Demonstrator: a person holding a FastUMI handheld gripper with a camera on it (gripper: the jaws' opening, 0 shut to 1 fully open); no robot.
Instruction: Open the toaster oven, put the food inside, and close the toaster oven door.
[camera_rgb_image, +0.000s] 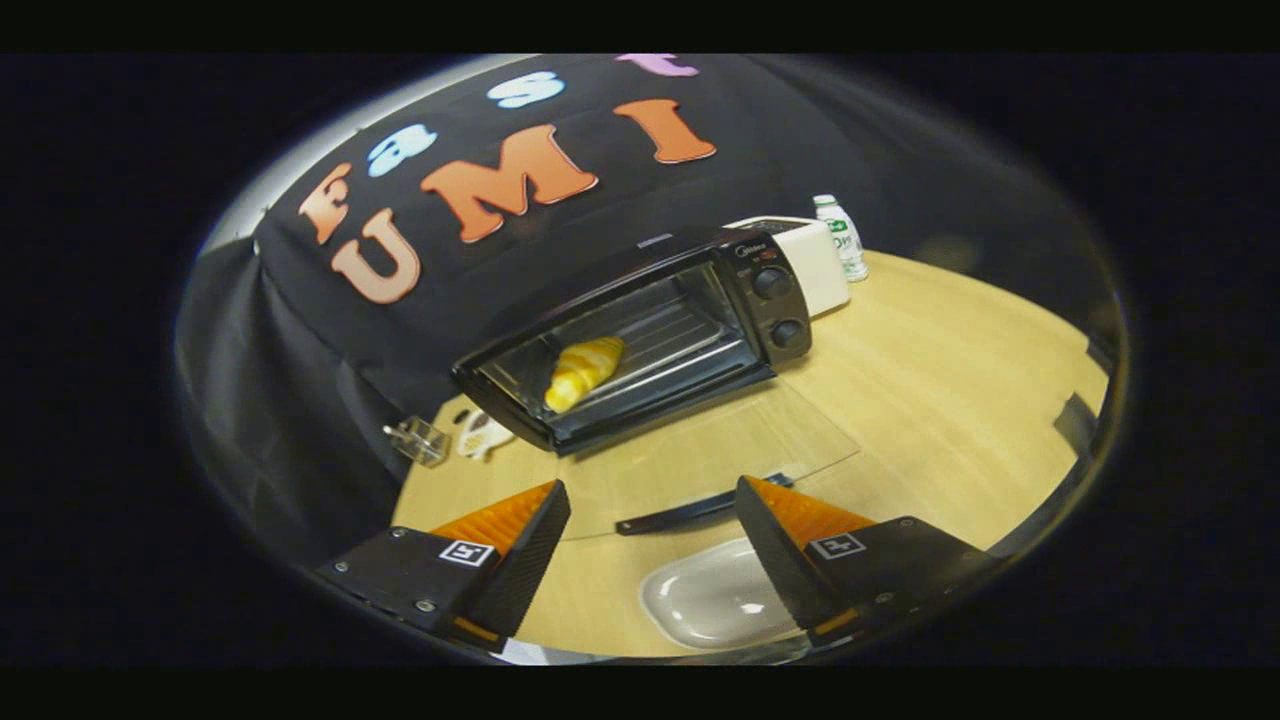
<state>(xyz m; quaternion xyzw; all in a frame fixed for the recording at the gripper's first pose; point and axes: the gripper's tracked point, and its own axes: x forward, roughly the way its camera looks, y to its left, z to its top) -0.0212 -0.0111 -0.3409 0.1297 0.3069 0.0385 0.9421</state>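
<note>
A black toaster oven (700, 300) stands on the wooden table (950, 380) with its glass door (740, 440) folded down flat toward me. A yellow croissant (583, 372) lies on the wire rack inside the oven. The door's black handle (690, 512) sits just ahead of my fingers, nearer the right one. My gripper (652, 483) is open with nothing between its fingers, hovering above the door's front edge. An empty white plate (715, 600) lies on the table under the gripper, partly hidden by the right finger.
A white appliance (815, 262) and a small white bottle (842, 236) stand behind the oven on its right. A clear little cube (420, 440) and a small white-and-brown object (482, 432) sit left of the oven. Black cloth closes the back.
</note>
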